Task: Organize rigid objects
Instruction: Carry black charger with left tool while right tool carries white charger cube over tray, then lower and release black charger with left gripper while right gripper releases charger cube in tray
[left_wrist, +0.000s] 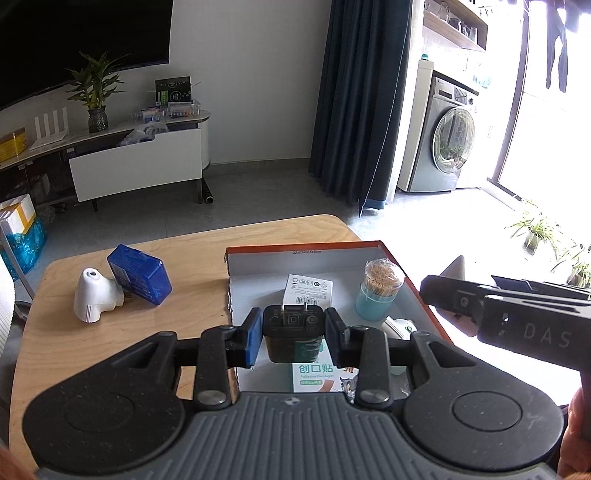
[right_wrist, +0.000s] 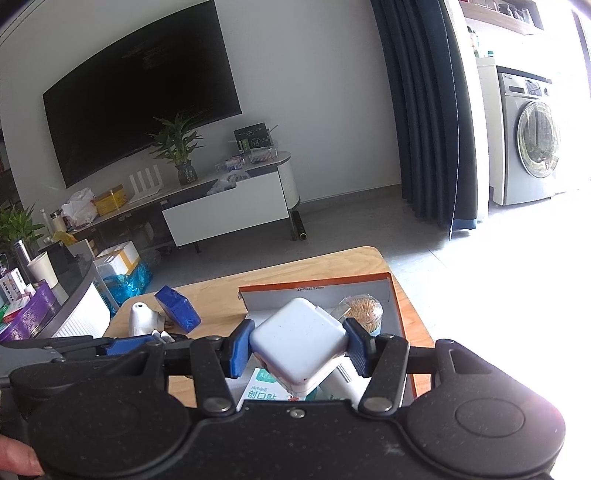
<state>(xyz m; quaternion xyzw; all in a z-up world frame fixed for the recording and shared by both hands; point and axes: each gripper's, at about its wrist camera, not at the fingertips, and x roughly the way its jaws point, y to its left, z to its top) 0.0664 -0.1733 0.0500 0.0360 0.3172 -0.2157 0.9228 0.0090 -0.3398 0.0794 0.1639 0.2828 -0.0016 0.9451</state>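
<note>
My left gripper (left_wrist: 293, 333) is shut on a black plug adapter (left_wrist: 293, 328), held prongs forward above the near part of an orange-rimmed cardboard box (left_wrist: 295, 249). My right gripper (right_wrist: 298, 345) is shut on a white square charger (right_wrist: 298, 339), held above the same box (right_wrist: 314, 285). The box holds a white charger box (left_wrist: 308, 290), a teal toothpick jar (left_wrist: 380, 288), a bandage box (left_wrist: 317, 373) and a small white item (left_wrist: 399, 326). On the table left of the box lie a white plug-in device (left_wrist: 94, 295) and a blue case (left_wrist: 140, 275).
The wooden table (left_wrist: 192, 258) has rounded corners and ends just beyond the box. The right gripper's body (left_wrist: 517, 317) reaches in over the box's right side in the left wrist view. A TV stand, curtain and washing machine stand across the floor.
</note>
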